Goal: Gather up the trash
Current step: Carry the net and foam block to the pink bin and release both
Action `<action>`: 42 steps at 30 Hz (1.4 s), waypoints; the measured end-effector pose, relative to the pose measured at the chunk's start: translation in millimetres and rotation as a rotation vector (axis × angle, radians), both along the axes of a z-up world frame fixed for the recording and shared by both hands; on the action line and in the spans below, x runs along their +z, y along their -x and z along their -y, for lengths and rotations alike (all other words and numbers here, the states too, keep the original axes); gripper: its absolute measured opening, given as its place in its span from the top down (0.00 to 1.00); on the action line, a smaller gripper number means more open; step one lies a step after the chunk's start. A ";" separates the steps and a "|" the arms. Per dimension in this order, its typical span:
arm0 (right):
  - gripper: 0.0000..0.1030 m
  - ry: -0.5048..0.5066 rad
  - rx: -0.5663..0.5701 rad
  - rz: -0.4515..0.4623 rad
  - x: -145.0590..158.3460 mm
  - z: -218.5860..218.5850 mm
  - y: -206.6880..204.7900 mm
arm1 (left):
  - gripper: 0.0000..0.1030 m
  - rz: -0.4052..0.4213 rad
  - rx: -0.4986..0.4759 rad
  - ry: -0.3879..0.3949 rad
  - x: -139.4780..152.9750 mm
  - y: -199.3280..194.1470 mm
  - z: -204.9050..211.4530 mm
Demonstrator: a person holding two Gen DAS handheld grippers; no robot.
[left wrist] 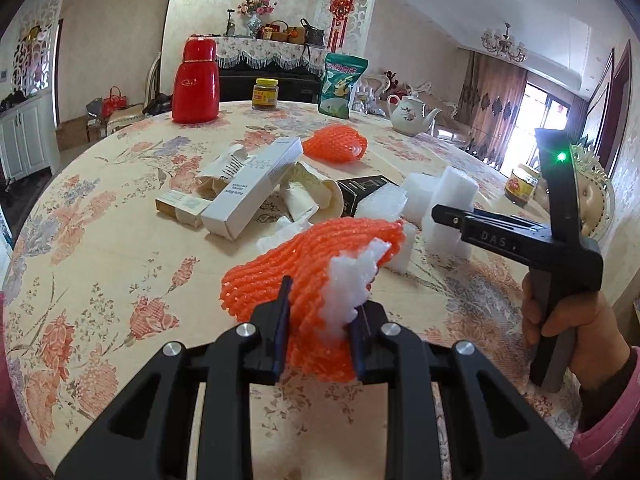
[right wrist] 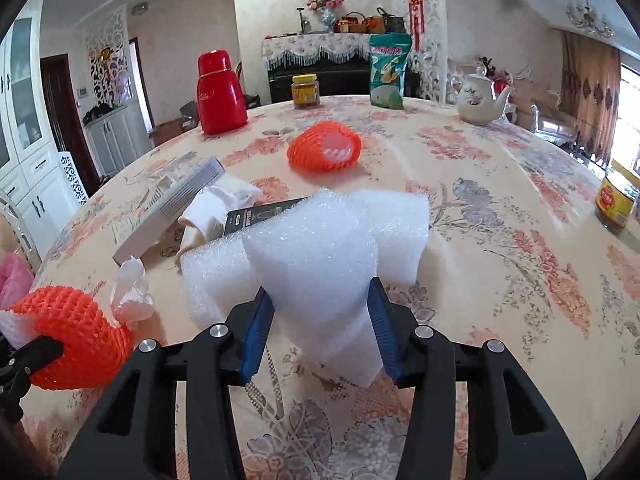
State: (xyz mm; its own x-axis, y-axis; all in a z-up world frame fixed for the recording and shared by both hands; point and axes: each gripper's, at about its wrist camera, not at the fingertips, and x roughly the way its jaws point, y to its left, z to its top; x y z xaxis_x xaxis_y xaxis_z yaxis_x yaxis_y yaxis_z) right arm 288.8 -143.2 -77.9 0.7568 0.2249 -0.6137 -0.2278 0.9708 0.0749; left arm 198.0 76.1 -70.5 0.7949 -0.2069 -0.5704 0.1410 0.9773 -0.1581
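left gripper: clenched on an orange foam net with a scrap of white foam pinched in alongside; net bulges out ahead of the fingers, over the tablecloth
trash pile: landmark = long white carton, mid-table
left of carton: small flat box, touching it
behind carton: crumpled white paper
right of carton: cream wrapper, then black box, then white foam blocks
far right of carton: second orange foam net, alone, well apart from the pile
right gripper: blue pads pressed on both sides of the nearest foam block, grasping it; block rests on the tablecloth
right hand: wrapped round the gripper handle, pink sleeve
back edge, beyond carton: red thermos, yellow-lid jar, green snack bag, white teapot
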 end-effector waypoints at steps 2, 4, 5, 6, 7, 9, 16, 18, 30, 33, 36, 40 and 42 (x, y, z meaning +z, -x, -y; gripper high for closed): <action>0.56 -0.007 -0.004 -0.005 -0.1 1.9 -1.7 | 0.76 0.004 0.006 -0.012 0.6 2.0 1.9; 0.56 -0.013 -0.015 -0.010 -0.9 4.5 -2.4 | 0.76 0.003 0.009 -0.015 0.7 2.0 2.1; 0.56 -0.019 -0.022 -0.010 -0.8 6.2 -1.7 | 0.76 0.003 0.011 -0.014 0.6 1.4 1.5; 0.56 -0.026 -0.027 -0.006 -0.2 8.0 -1.0 | 0.76 0.003 0.014 -0.013 0.7 1.3 0.9; 0.56 -0.037 -0.031 0.002 0.5 10.2 0.7 | 0.76 0.005 0.016 -0.013 1.1 1.7 0.8; 0.56 -0.062 -0.036 0.008 1.3 14.6 2.5 | 0.76 0.012 0.016 -0.022 1.8 3.0 2.7; 0.56 -0.116 -0.012 0.001 7.5 12.5 33.9 | 0.76 0.036 0.003 -0.026 5.7 18.3 6.5; 0.56 -0.128 0.005 0.012 13.3 9.5 44.9 | 0.76 0.044 0.000 -0.016 9.1 23.1 5.0; 0.56 -0.131 0.199 0.027 21.3 -46.7 97.6 | 0.76 0.175 0.068 -0.012 23.6 82.5 -41.6; 0.56 -0.123 0.265 0.028 23.5 -70.5 105.3 | 0.76 0.201 0.131 -0.035 25.8 98.2 -64.8; 0.56 -0.120 0.333 0.020 23.6 -97.9 113.4 | 0.76 0.208 0.194 -0.036 28.7 109.7 -90.8; 0.56 -0.092 0.437 0.016 25.0 -141.9 123.6 | 0.76 0.228 0.293 -0.051 35.1 128.8 -127.8; 0.56 -0.089 0.501 0.014 27.0 -166.0 129.7 | 0.76 0.235 0.346 -0.065 39.4 137.7 -148.0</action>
